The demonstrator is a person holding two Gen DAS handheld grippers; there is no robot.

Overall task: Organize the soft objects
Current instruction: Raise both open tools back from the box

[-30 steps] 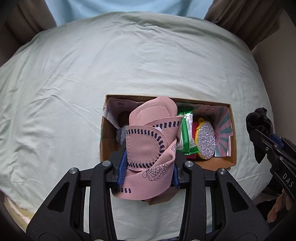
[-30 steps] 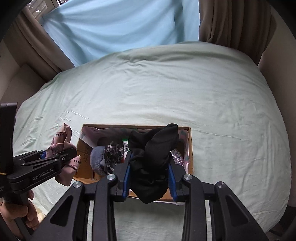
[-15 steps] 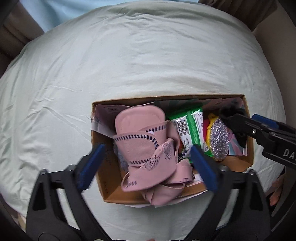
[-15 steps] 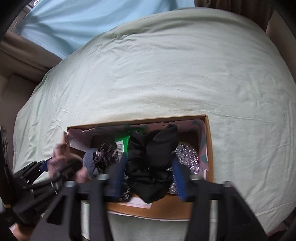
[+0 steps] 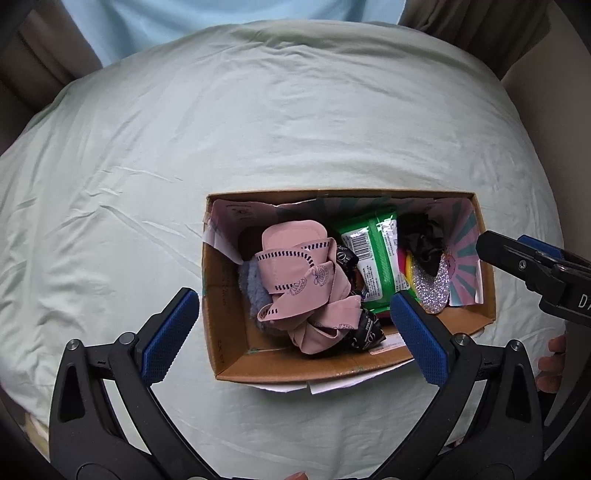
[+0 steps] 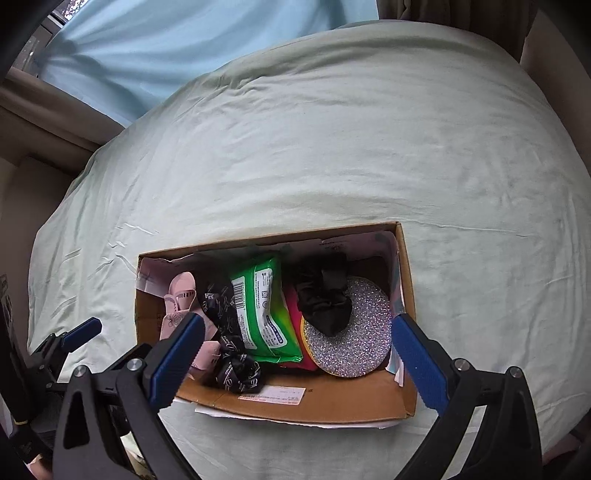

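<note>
A cardboard box [image 5: 225, 332] [image 6: 325, 402] sits on the pale green bed. Inside lie a pink patterned cloth [image 5: 295, 280] [image 6: 181, 295] at the left, a black soft item [image 5: 424, 240] [image 6: 325, 299] at the right on a glittery disc [image 5: 432, 284] [image 6: 351, 343], and a green packet [image 5: 373, 258] [image 6: 266, 306] in the middle. My left gripper [image 5: 295, 328] is open and empty above the box's near side. My right gripper [image 6: 299, 354] is open and empty above the box; it also shows in the left wrist view [image 5: 532, 266].
A black printed cloth [image 6: 229, 332] and a grey fluffy item [image 5: 251, 291] also lie in the box. The bed sheet [image 5: 258, 129] spreads wide around the box. Brown curtains [image 5: 461, 26] and a blue curtain [image 6: 166, 48] stand behind.
Both grippers opened and let go: the pink cloth dropped into the box's left side, the black item onto the glittery disc. Both grippers then pulled back.
</note>
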